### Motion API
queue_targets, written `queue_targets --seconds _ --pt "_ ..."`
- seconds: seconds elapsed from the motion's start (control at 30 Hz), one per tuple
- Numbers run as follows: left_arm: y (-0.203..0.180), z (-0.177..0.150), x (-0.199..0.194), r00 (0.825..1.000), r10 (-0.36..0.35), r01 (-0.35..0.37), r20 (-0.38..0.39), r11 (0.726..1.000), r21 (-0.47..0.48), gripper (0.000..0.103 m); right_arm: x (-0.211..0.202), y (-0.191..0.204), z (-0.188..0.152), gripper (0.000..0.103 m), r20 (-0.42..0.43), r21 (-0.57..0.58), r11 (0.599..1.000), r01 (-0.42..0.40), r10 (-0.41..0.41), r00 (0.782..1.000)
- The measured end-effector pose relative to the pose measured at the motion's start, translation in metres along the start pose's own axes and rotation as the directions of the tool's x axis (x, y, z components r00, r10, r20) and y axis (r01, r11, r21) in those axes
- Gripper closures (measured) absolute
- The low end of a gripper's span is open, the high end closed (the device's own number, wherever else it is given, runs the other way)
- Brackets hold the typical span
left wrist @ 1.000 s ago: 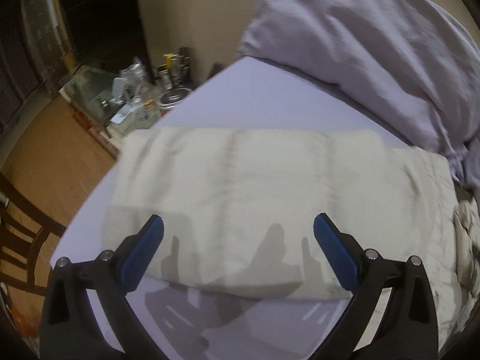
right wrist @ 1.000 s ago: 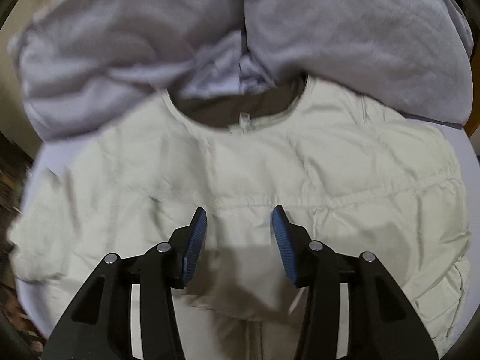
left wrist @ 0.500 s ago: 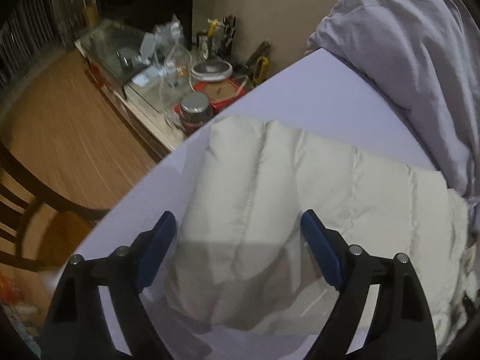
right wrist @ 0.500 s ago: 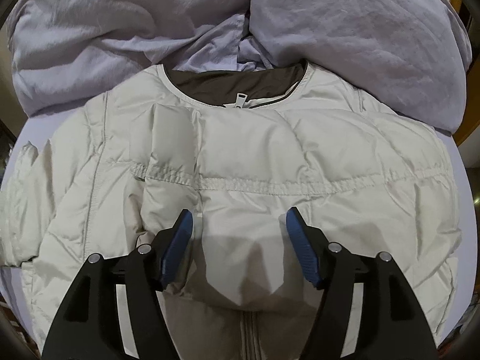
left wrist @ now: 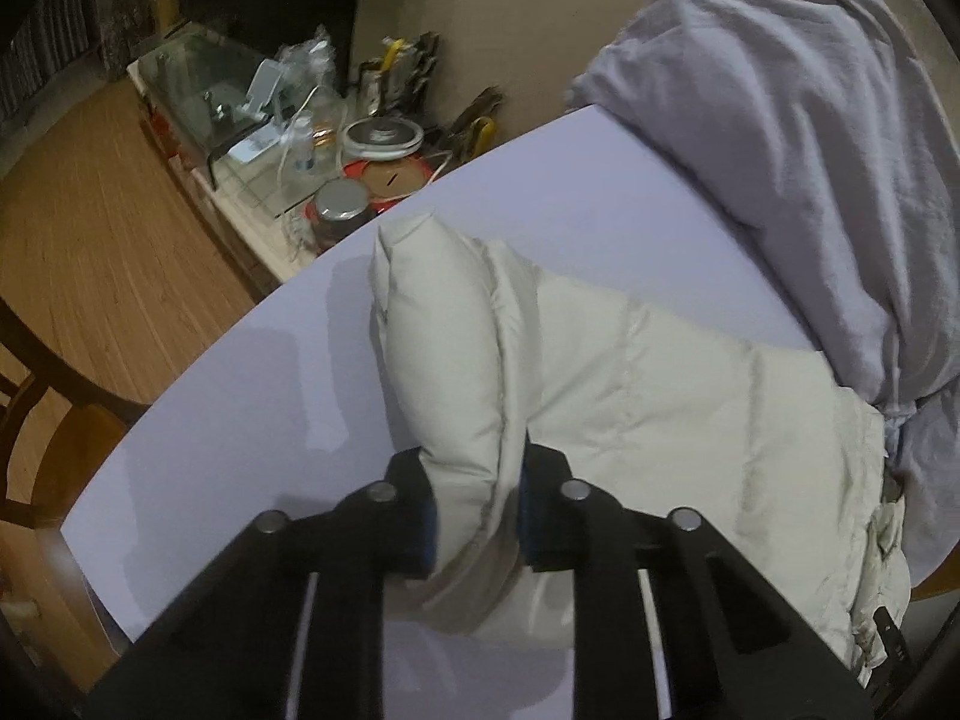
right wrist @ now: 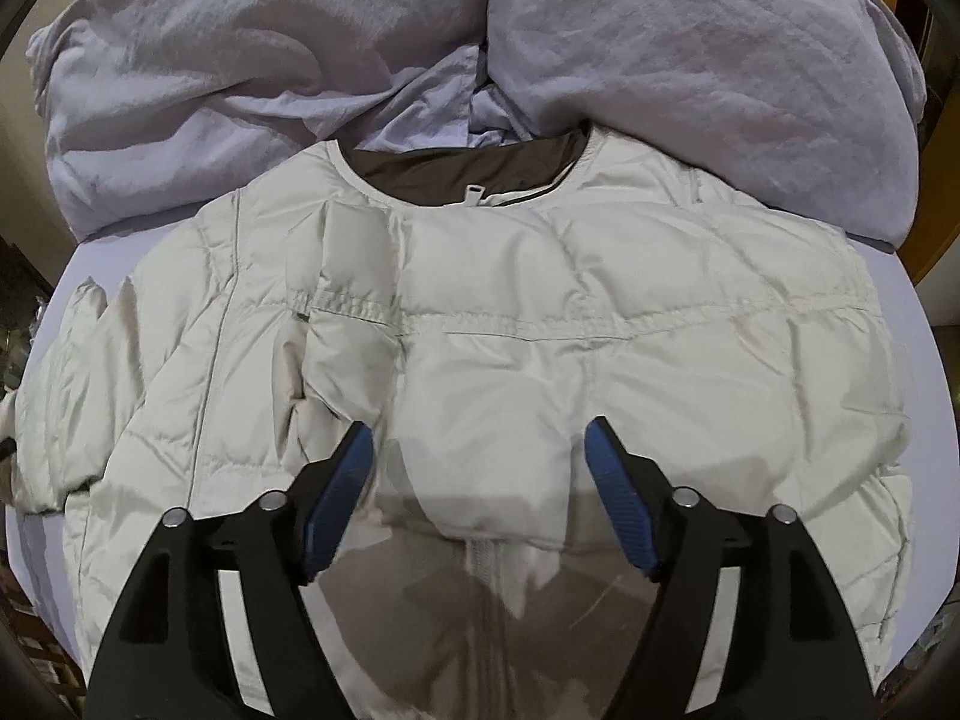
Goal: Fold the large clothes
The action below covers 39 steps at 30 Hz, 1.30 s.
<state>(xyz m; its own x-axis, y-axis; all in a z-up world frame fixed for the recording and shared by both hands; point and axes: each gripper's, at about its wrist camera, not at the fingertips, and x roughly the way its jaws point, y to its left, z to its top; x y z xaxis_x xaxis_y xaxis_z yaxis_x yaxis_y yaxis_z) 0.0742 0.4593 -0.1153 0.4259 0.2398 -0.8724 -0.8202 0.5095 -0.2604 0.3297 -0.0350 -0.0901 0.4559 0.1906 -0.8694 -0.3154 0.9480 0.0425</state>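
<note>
A cream quilted puffer jacket (right wrist: 600,312) lies front-up on a lavender bed sheet (left wrist: 252,396), its dark-lined collar toward the pillows. In the left wrist view its sleeve (left wrist: 444,360) stretches out across the sheet. My left gripper (left wrist: 474,510) is shut on the sleeve's cuff end, which bunches between the jaws. My right gripper (right wrist: 480,492) is open and empty, hovering over the jacket's lower front above the zipper (right wrist: 480,576).
Rumpled lavender bedding (right wrist: 300,60) lies piled behind the collar and shows in the left wrist view (left wrist: 810,120). Beside the bed's edge stands a low cluttered table (left wrist: 312,138) with jars. A wooden floor (left wrist: 90,228) and a dark chair (left wrist: 36,420) are at the left.
My left gripper closed on the sleeve end, which was lying flat between open jaws before. My right gripper opened wider and moved slightly over the jacket front.
</note>
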Motion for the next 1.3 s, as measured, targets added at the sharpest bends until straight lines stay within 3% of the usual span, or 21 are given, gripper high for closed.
queue_targets --seconds 0.17,0.4,0.57,0.77,0.97,1.13,1.3 --pt "-0.055 0.002 -0.038 0.995 -0.070 0.065 0.075 0.996 0.067 0.086 -0.012 -0.027 -0.006 0.018 0.011 0.010 1.000 -0.005 0.005 1.000" --pt "-0.167 -0.017 -0.087 0.969 -0.217 0.193 0.119 0.964 0.184 0.088 -0.021 -0.068 -0.015 0.010 0.002 0.034 0.999 -0.010 0.010 1.000" --pt "-0.253 -0.053 -0.105 0.949 -0.302 0.269 0.089 0.925 0.270 0.088 -0.027 -0.100 -0.022 0.004 -0.014 0.042 0.999 0.033 -0.032 0.999" --pt "-0.342 -0.110 -0.118 0.920 -0.391 0.351 0.031 0.855 0.381 0.088 -0.032 -0.139 -0.029 0.004 -0.014 0.051 0.998 0.027 -0.026 1.000" --pt "-0.399 -0.159 -0.106 0.915 -0.399 0.382 -0.057 0.812 0.442 0.088 -0.035 -0.167 -0.034 0.004 -0.017 0.075 0.997 0.021 -0.020 1.000" --pt "-0.426 -0.201 -0.079 0.931 -0.340 0.362 -0.137 0.792 0.491 0.089 -0.036 -0.186 -0.038 0.004 -0.021 0.102 0.995 0.019 -0.017 1.000" --pt "-0.438 -0.235 -0.055 0.957 -0.229 0.291 -0.179 0.764 0.576 0.084 -0.035 -0.197 -0.042 0.004 -0.025 0.120 0.993 0.018 -0.016 1.000"
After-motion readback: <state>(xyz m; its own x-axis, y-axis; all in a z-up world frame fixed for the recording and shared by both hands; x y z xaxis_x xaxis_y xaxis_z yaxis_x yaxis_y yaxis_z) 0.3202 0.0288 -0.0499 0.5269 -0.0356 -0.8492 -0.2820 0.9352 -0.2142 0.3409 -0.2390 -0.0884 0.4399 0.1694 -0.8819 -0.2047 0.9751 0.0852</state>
